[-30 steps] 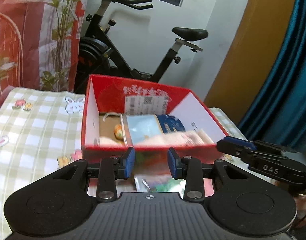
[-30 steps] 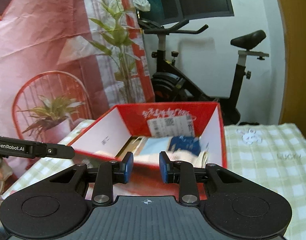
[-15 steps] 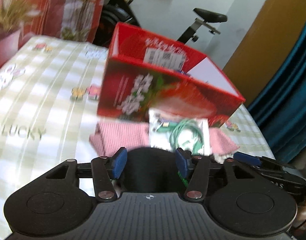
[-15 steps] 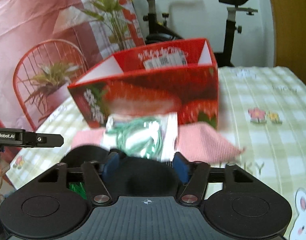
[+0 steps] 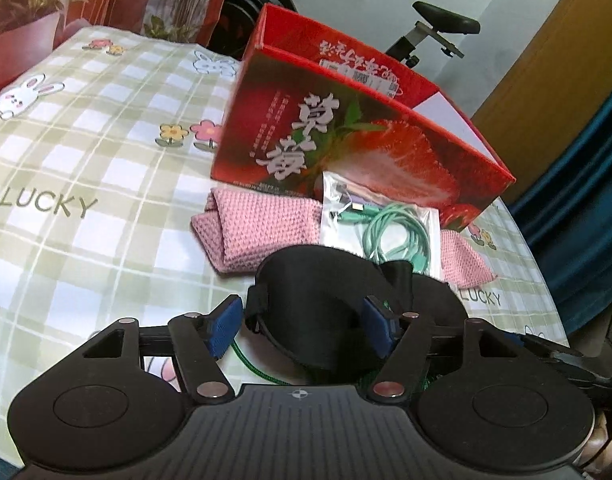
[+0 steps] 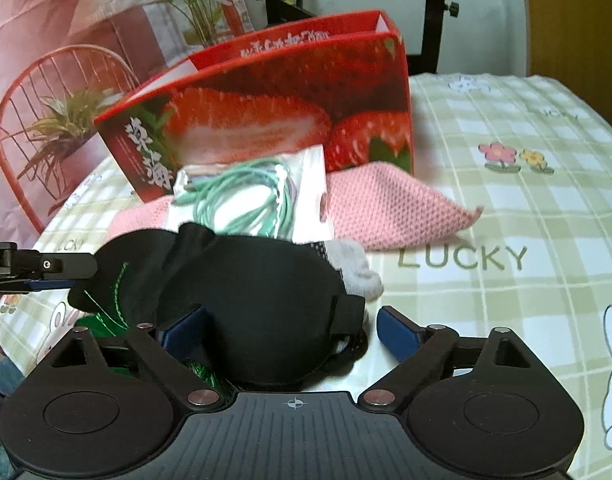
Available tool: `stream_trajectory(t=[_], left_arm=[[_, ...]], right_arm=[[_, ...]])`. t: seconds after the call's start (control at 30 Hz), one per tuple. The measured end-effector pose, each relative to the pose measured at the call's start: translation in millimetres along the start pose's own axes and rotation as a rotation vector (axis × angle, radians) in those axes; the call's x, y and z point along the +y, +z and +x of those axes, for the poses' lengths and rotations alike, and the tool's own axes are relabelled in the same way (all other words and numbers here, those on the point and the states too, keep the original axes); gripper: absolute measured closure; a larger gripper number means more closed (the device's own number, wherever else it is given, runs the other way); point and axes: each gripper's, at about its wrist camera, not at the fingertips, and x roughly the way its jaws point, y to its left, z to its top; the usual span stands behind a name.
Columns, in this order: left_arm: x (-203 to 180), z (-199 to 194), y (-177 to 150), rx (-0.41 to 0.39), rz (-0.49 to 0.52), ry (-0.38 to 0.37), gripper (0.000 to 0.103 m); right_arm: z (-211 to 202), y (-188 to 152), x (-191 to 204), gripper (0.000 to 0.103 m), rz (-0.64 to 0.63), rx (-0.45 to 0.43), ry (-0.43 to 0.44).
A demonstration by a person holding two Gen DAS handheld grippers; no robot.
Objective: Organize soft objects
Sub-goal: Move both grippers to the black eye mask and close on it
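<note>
Judging by what lies loose, the sorting is only partly done: a pink knitted cloth [image 5: 265,228], a clear plastic pouch holding a coiled mint-green cable [image 5: 390,228], a padded black fabric eye mask [image 5: 322,300] and a small grey sock [image 6: 356,266] all sit on the checked green-and-white tablecloth [image 5: 85,168], in front of the red strawberry-printed cardboard box [image 5: 346,136] rather than in it (the box's inside cannot be seen from either wrist view). The pouch rests on the cloth and leans against the box front; the mask lies nearest the cameras, partly over a dark piece with green stitching [image 6: 113,292]. The left gripper [image 5: 301,324] has its jaws opening, the mask's one end between the blue pads but not clamped. The right gripper [image 6: 289,332] is opening wider, straddling the mask's other end; whether its left pad touches the fabric I cannot tell. Everything loose probably still needs boxing.
</note>
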Motion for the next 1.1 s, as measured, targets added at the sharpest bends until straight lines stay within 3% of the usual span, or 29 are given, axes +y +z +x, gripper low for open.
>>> stream_trajectory(t=[0.2,0.37,0.57,1.1], left_arm=[[1,4,-4,0.005,-0.014,-0.015,0.035],[2,6,-5,0.008,-0.024,-0.02,0.035],[3,10,-7,0.02,-0.03,-0.021,0.035],[6,16,-10,0.045,-0.039,-0.025,0.035]], right_arm=[[6,-2,1,0.0,-0.009,0.002,0.003],[7,-3,5,0.0,-0.023,-0.004,-0.018],[3,-1,-5,0.001,0.059,-0.009,0.029],[-14,6,-8,0.029,0.107,-0.093,0.102]])
